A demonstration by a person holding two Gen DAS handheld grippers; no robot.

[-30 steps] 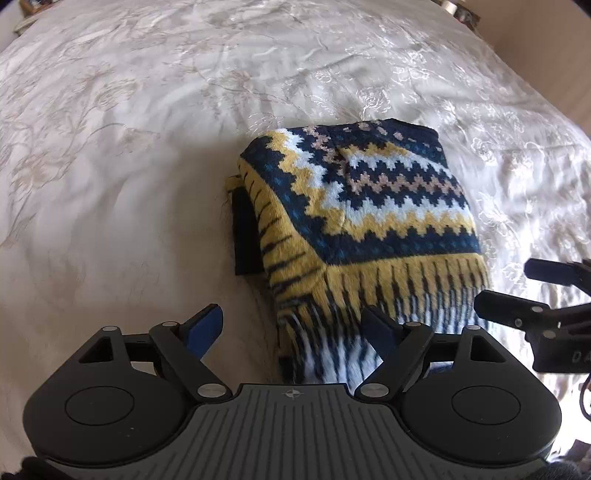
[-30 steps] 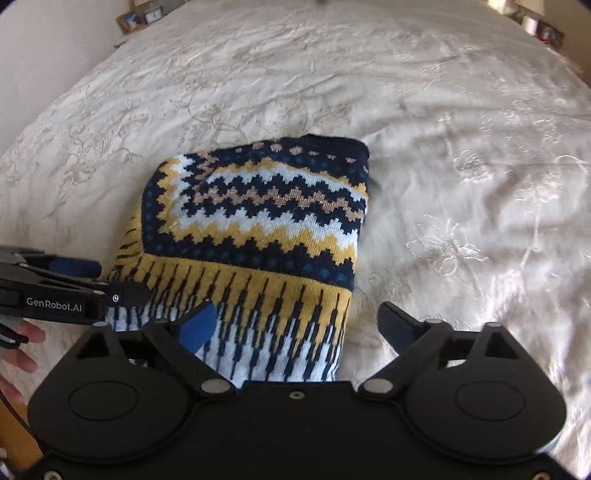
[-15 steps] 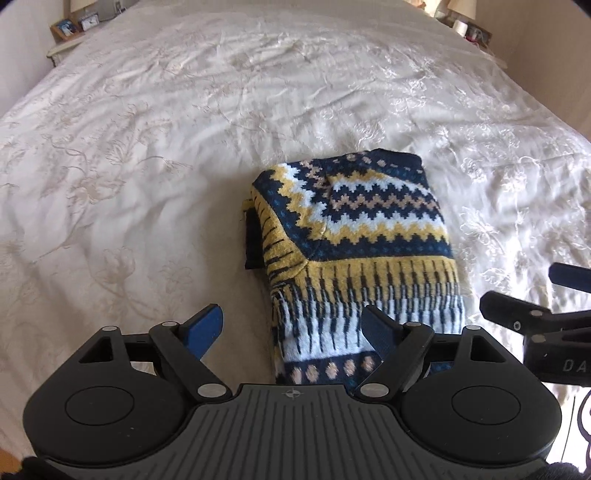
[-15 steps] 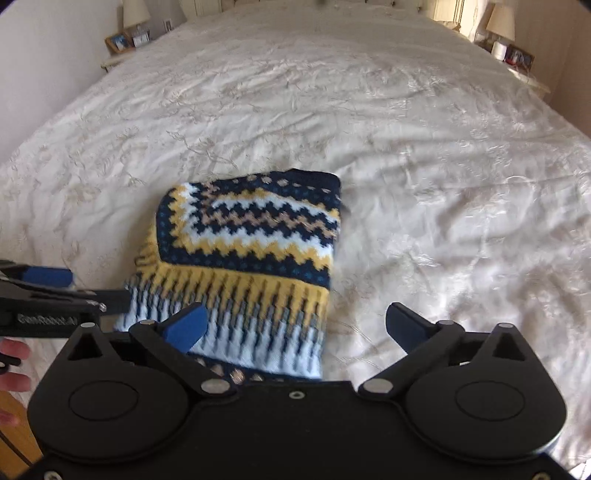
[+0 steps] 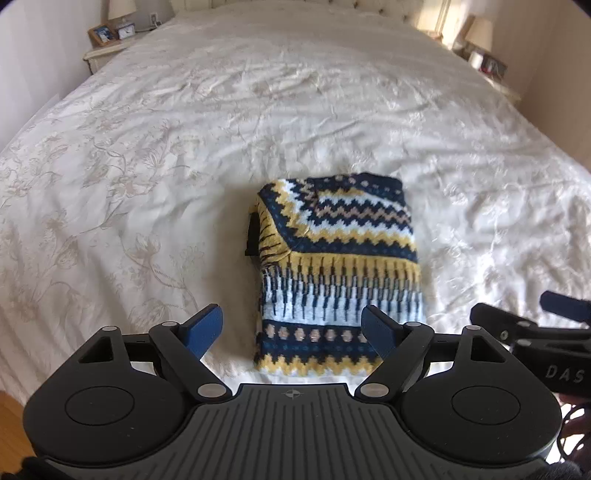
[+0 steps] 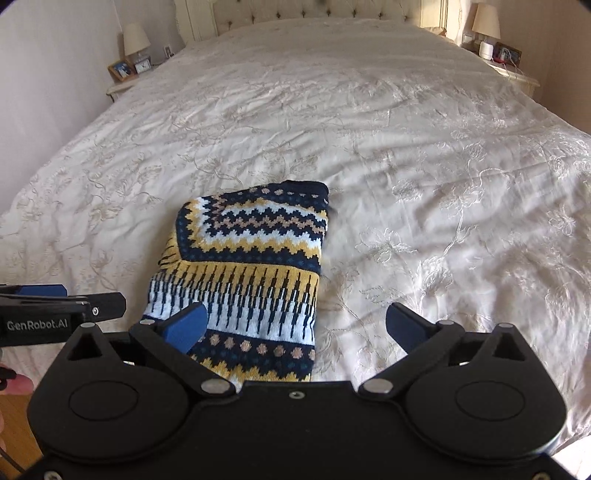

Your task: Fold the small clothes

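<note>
A folded knit sweater (image 5: 340, 266) with navy, yellow and white zigzag bands lies flat as a neat rectangle on the white bedspread (image 5: 166, 147). It also shows in the right wrist view (image 6: 251, 273). My left gripper (image 5: 293, 328) is open and empty, held back above the sweater's near edge. My right gripper (image 6: 295, 325) is open and empty, held back above the sweater's near right corner. Each gripper shows at the edge of the other's view, apart from the sweater.
The embroidered white bedspread (image 6: 424, 166) stretches far around the sweater. A tufted headboard (image 6: 314, 11) stands at the far end. Bedside tables with lamps and small items stand at the far left (image 6: 129, 74) and far right (image 6: 506, 62). Wooden floor (image 5: 11, 424) shows at bottom left.
Both grippers have pulled back and up from the sweater, staying open. The sweater now looks smaller and its whole near edge shows. It has not moved.
</note>
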